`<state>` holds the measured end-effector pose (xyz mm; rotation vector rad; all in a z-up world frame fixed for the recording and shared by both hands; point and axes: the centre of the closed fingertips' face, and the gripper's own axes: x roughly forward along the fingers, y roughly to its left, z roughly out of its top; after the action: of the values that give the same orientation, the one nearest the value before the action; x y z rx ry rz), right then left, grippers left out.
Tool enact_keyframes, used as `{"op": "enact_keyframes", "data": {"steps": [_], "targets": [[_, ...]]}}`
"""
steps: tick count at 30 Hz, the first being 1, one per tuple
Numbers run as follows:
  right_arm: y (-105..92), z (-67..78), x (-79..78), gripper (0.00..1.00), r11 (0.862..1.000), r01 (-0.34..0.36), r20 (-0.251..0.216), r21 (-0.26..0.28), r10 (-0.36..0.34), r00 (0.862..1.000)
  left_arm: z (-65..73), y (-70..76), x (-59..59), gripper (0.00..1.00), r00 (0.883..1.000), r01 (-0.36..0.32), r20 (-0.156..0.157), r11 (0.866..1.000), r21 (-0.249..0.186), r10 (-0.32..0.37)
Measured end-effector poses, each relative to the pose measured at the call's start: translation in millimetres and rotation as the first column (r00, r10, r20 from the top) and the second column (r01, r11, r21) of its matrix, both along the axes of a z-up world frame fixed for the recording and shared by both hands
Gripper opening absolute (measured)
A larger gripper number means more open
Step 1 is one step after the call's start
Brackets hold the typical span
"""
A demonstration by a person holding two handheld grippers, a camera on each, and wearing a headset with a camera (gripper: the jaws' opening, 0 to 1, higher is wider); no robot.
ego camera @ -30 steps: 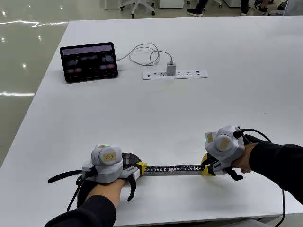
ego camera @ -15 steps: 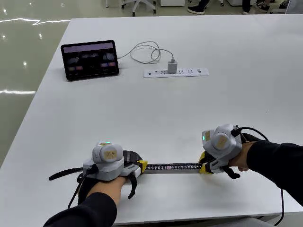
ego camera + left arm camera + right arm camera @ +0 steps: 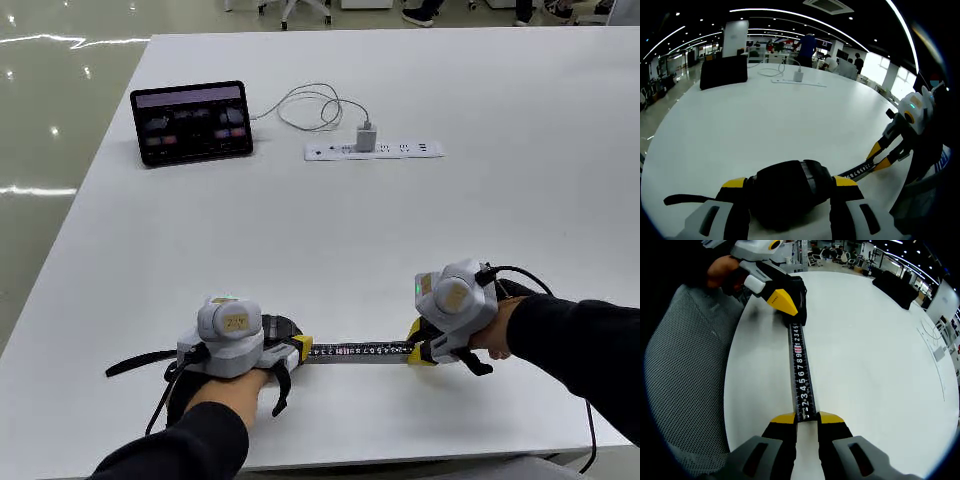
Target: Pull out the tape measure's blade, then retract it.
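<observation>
The tape measure (image 3: 280, 329) lies close to the near edge of the surface (image 3: 400, 230), towards its left, and we see a rounded black case (image 3: 787, 192) with a dark blade (image 3: 360, 350) drawn out to the right. In the right gripper view the blade (image 3: 801, 375) carries white numerals and one red mark, and it runs flat and straight along the surface. The left gripper (image 3: 291, 346) has its yellow-tipped jaws pinching the case from both sides. The right gripper (image 3: 414, 349) has its jaws pressed together on the blade's free end, which the right gripper view (image 3: 806, 417) shows plainly. A black strap (image 3: 135, 362) trails on the surface left of the case. Both hands work just inside the near edge, while beyond the blade we have a wide stretch of bare white surface. Far left stands a tablet (image 3: 191, 122), and to its right lies a power strip (image 3: 372, 150) with a charger (image 3: 366, 136) and a looped cable (image 3: 310, 105), all well apart from the blade. Glossy floor (image 3: 50, 120) shows past the left edge.
</observation>
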<state>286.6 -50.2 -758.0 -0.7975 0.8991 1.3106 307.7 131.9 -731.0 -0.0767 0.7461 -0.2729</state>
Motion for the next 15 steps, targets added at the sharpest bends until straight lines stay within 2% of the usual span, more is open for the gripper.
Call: {"op": "enact_keyframes", "data": {"steps": [15], "targets": [[9.7, -3.2, 0.1, 0.11, 1.0, -0.01, 0.005, 0.015, 0.01, 1.0, 0.5, -0.6, -1.0, 0.61, 1.0, 0.001, -0.001, 1.0, 0.0, -0.001]]}}
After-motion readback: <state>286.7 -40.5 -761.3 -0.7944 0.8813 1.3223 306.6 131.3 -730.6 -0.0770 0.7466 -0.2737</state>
